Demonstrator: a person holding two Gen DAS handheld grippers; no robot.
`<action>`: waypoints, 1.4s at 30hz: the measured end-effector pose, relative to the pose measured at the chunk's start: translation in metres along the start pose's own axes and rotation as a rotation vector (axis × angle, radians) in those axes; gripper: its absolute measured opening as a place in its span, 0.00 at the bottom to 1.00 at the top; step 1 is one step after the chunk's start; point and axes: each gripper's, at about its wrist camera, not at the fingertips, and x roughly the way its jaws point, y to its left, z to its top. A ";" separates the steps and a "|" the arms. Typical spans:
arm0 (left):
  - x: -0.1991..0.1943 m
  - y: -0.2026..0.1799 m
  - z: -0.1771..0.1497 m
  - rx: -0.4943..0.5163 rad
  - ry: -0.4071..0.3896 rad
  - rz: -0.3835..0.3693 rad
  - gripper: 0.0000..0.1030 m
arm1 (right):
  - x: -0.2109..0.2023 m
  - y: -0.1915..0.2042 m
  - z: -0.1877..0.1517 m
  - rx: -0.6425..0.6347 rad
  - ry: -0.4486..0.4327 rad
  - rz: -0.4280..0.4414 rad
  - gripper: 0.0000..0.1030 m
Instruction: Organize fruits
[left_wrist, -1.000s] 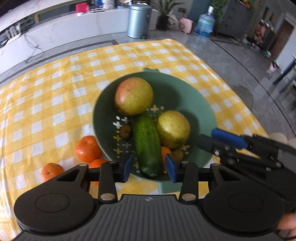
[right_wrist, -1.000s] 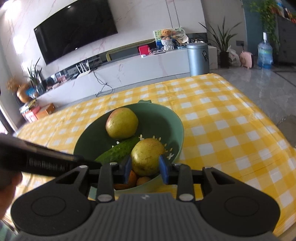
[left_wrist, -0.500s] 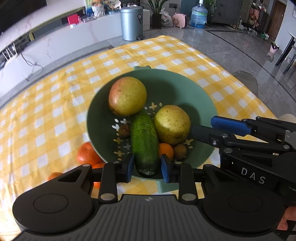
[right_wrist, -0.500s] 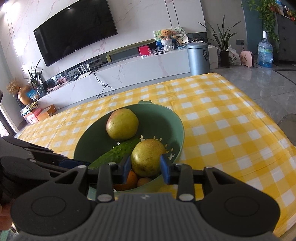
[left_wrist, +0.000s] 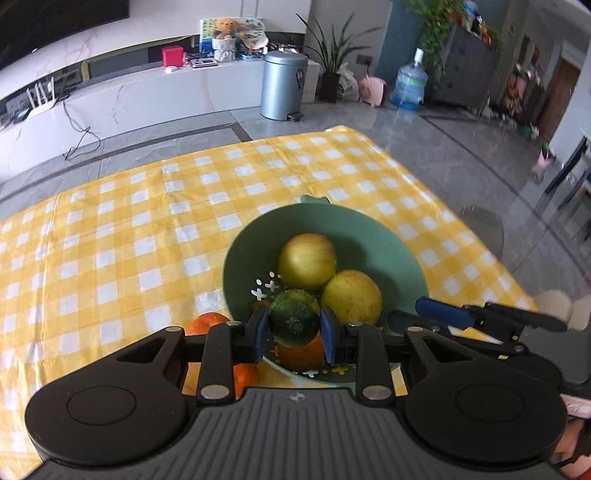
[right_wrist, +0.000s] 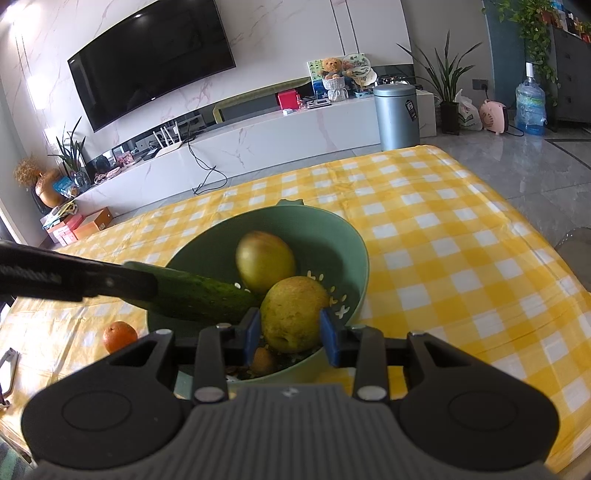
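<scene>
A green bowl on the yellow checked cloth holds two yellow-green apples, a small orange and a small brown fruit. My left gripper is shut on the near end of a dark green cucumber, which is lifted at that end with its far end in the bowl. My right gripper has its blue pads on both sides of the near apple, which rests in the bowl. The right gripper also shows in the left wrist view.
Oranges lie on the cloth left of the bowl. The table's right edge is close to the bowl, with a grey floor beyond. A metal object lies at the far left edge.
My left gripper closed on the cucumber's near end and lifted it, tilting the cucumber up. My right gripper stayed around the near apple.
</scene>
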 end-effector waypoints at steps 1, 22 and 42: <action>-0.001 0.001 0.001 -0.004 -0.006 -0.001 0.32 | 0.000 0.000 0.000 -0.002 0.001 -0.001 0.32; 0.010 -0.015 -0.023 0.059 0.041 0.077 0.33 | -0.002 0.006 0.001 -0.029 0.005 -0.014 0.32; 0.014 -0.005 -0.024 -0.059 0.047 0.041 0.39 | -0.003 0.012 0.000 -0.072 -0.004 -0.037 0.40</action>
